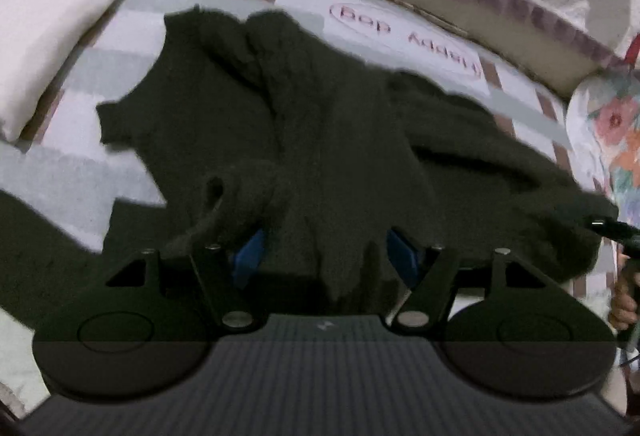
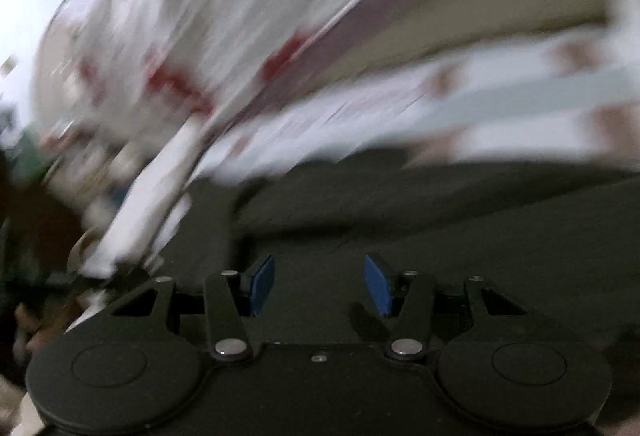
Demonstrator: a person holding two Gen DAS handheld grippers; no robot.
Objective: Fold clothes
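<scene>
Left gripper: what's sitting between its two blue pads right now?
In the left wrist view, dark sweater fabric fills the gap between the open left gripper's pads; nothing else lies there.

Bare bed lay open left of the sweater; a white pillow hemmed that side, a floral pillow the right.

1. A dark green fuzzy knitted sweater is seen spread, rumpled, on a white and pale grey checked bedsheet.
2. The left gripper is held low over the near part of the sweater, its blue-padded jaws set apart with fabric bunched between them.
3. A plain white pillow is seen at the upper left, a floral cushion at the right.
4. A hand is visible at the right edge.
</scene>
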